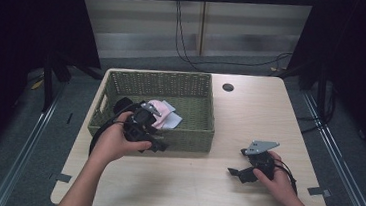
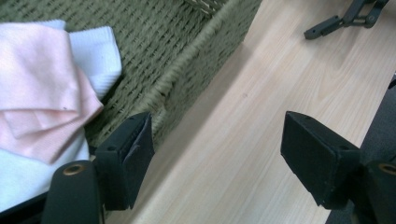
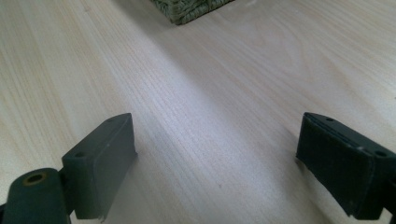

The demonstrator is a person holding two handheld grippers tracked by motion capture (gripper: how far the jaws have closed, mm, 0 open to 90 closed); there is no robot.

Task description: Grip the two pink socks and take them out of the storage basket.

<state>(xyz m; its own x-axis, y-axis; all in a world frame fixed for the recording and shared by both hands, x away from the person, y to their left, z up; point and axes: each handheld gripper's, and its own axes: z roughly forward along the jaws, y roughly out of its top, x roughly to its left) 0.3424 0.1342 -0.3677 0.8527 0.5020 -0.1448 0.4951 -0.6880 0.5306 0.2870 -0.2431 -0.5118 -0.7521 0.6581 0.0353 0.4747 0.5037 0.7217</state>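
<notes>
Right gripper (image 1: 239, 172), held in the person's right hand (image 1: 278, 180), sits low over the bare wooden table (image 1: 250, 114), jaws spread wide and empty. Left gripper (image 2: 217, 149) hangs over the near rim of the green woven basket (image 1: 196, 132), jaws likewise parted with nothing between them (one jaw inside the rim, the other over the table). Beyond it, a pink cloth (image 2: 42, 88) lies on a white cloth (image 2: 95, 51) on the basket floor, just beside the inner jaw.
</notes>
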